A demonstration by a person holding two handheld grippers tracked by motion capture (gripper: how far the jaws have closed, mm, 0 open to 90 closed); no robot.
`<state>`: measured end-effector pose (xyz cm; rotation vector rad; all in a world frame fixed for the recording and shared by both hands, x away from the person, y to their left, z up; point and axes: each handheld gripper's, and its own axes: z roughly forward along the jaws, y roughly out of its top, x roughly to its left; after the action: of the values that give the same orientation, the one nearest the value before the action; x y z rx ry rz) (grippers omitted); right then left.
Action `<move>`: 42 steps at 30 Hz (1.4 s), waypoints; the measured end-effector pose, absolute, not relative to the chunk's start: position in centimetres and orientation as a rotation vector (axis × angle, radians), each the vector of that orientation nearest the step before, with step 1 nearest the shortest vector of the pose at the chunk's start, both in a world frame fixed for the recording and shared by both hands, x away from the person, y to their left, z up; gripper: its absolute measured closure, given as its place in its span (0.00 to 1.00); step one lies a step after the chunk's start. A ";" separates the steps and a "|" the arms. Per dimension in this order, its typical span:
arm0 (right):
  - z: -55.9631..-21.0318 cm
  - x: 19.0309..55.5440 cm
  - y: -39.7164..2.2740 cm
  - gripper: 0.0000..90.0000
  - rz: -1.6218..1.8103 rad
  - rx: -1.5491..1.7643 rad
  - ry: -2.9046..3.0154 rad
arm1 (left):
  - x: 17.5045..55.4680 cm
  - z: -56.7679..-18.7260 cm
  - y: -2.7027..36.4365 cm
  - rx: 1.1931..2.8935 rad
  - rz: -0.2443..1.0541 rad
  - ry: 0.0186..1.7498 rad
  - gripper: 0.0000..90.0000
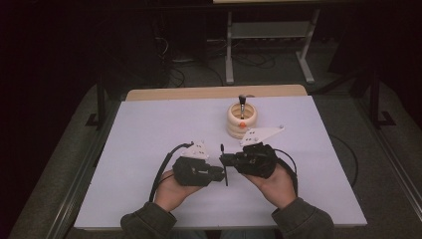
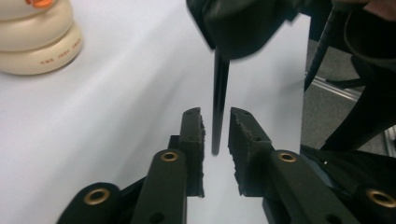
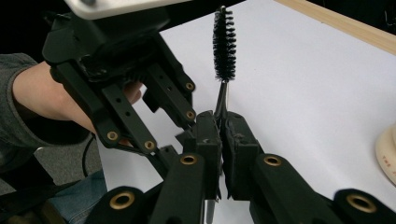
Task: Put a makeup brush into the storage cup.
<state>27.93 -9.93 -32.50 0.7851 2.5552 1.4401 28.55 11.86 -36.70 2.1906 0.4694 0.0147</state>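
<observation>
A thin black brush (image 1: 224,167) with a bristled head (image 3: 224,44) stands upright between the two grippers, which face each other over the near middle of the table. My right gripper (image 3: 222,119) is shut on the brush's slim stem, bristles above the jaws. My left gripper (image 2: 216,114) is open: the stem's lower end (image 2: 218,112) hangs between its pads with a small gap on each side. In the high view the left gripper (image 1: 219,174) and right gripper (image 1: 227,159) almost touch.
A cream holder of stacked rings (image 1: 241,119) stands behind the grippers, with a dark tool upright in it and an orange piece at its front; it also sits at the left gripper view's top left (image 2: 37,42). White sheet (image 1: 149,129) covers the table; wooden far edge (image 1: 214,92).
</observation>
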 end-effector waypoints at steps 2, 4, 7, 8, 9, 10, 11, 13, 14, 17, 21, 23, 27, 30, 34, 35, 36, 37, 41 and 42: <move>-32.5 28.1 -10.3 0.94 1.445 0.799 2.552 | 28.5 -36.8 12.1 2.191 0.021 0.482 0.81; -32.6 28.2 -10.6 0.94 1.443 0.819 2.555 | 28.4 -36.9 12.3 2.199 0.028 0.485 0.80; -32.8 28.4 -10.9 0.94 1.443 0.835 2.555 | 28.4 -37.0 12.6 2.195 0.033 0.492 0.79; -32.8 28.5 -11.0 0.94 1.439 0.833 2.554 | 28.4 -36.9 12.8 2.203 0.041 0.488 0.79; -32.9 28.6 -11.1 0.94 1.433 0.836 2.554 | 28.3 -37.0 12.9 2.195 0.041 0.498 0.79; -32.9 28.6 -11.1 0.94 1.432 0.844 2.555 | 28.3 -37.0 13.0 2.200 0.046 0.496 0.78; -32.9 28.7 -11.2 0.94 1.429 0.842 2.556 | 28.3 -37.0 13.1 2.197 0.046 0.500 0.78; -32.9 28.8 -11.3 0.94 1.420 0.841 2.560 | 28.3 -37.1 13.3 2.198 0.052 0.504 0.78; -32.9 28.8 -11.3 0.94 1.419 0.849 2.561 | 28.2 -37.1 13.4 2.201 0.054 0.508 0.78; -33.0 28.9 -11.6 0.94 1.412 0.856 2.561 | 28.2 -37.1 13.7 2.202 0.060 0.510 0.78; -33.0 29.1 -11.8 0.94 1.407 0.867 2.559 | 28.2 -37.1 14.0 2.192 0.066 0.520 0.77; -33.0 29.1 -11.9 0.94 1.404 0.864 2.563 | 28.1 -37.1 14.1 2.197 0.074 0.520 0.77; -33.0 29.2 -12.2 0.94 1.391 0.873 2.559 | 28.1 -37.1 14.4 2.198 0.083 0.522 0.76; -32.9 29.3 -12.4 0.94 1.387 0.880 2.558 | 28.0 -37.1 14.6 2.196 0.090 0.523 0.76; -33.0 29.5 -12.7 0.94 1.379 0.881 2.554 | 28.0 -37.2 14.9 2.188 0.092 0.531 0.75; -33.0 29.5 -12.7 0.94 1.376 0.888 2.555 | 28.0 -37.2 15.0 2.190 0.094 0.532 0.75; -32.9 29.5 -12.8 0.94 1.374 0.896 2.555 | 28.0 -37.2 15.1 2.190 0.096 0.531 0.75; -32.9 29.6 -12.8 0.94 1.374 0.896 2.554 | 27.9 -37.2 15.2 2.183 0.092 0.541 0.75; -32.9 29.7 -13.0 0.94 1.367 0.896 2.552 | 27.9 -37.4 15.5 2.182 0.096 0.545 0.74; -32.9 29.7 -13.1 0.94 1.366 0.909 2.552 | 27.9 -37.4 15.6 2.184 0.097 0.547 0.74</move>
<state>29.75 -13.06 -32.90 0.9092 2.5519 1.3656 27.93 15.62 -37.40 2.1838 0.5474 0.0973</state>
